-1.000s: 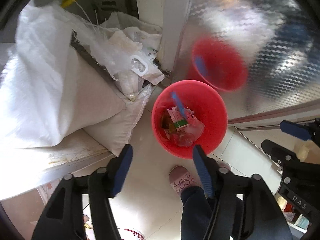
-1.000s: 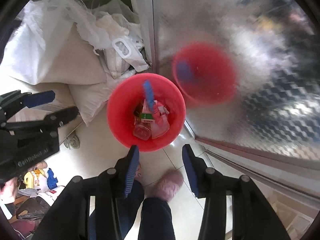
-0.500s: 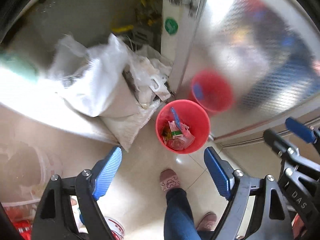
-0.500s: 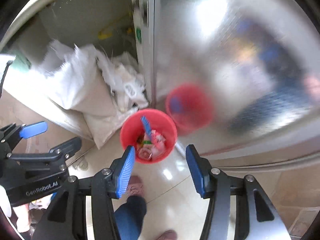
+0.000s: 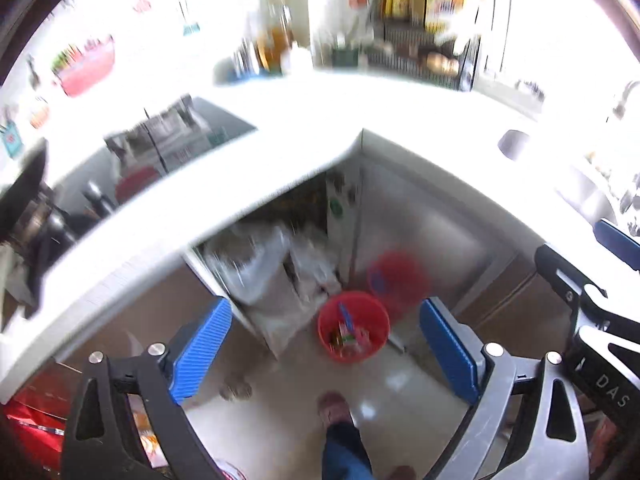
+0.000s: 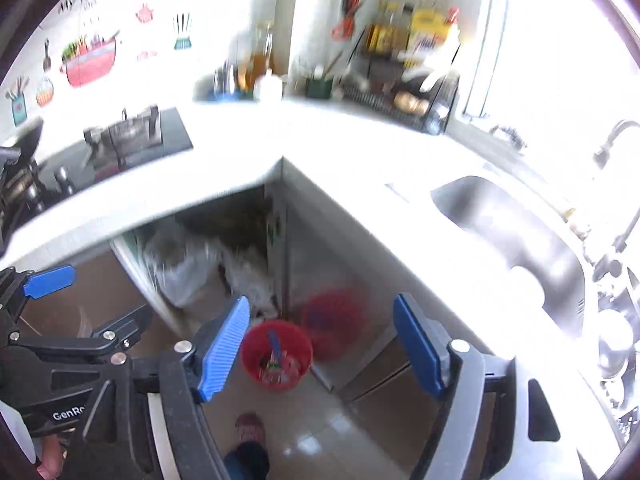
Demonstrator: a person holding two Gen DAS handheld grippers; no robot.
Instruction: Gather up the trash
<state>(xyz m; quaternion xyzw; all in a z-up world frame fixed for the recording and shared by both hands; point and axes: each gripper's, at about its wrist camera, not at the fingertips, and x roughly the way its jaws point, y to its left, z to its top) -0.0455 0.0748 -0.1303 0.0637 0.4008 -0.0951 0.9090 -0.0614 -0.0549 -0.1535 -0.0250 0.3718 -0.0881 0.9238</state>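
A red bin stands on the tiled floor by the corner cabinet, with wrappers and a blue stick in it. Both grippers hang high above it, roughly at counter height. My left gripper is wide, its jaws still opening, nothing between the blue pads. My right gripper is also opening and holds nothing; its pads frame the bin far below. Each gripper shows at the edge of the other's view: the right one and the left one.
A white L-shaped counter wraps the corner, with a steel sink at right and a stove at left. White sacks fill the open cabinet. The shiny cabinet door mirrors the bin. A person's slippered foot stands below.
Both grippers have risen far from just above the bin to counter height and tilted up, so the counter, sink and wall came into view. Both sets of jaws have widened.
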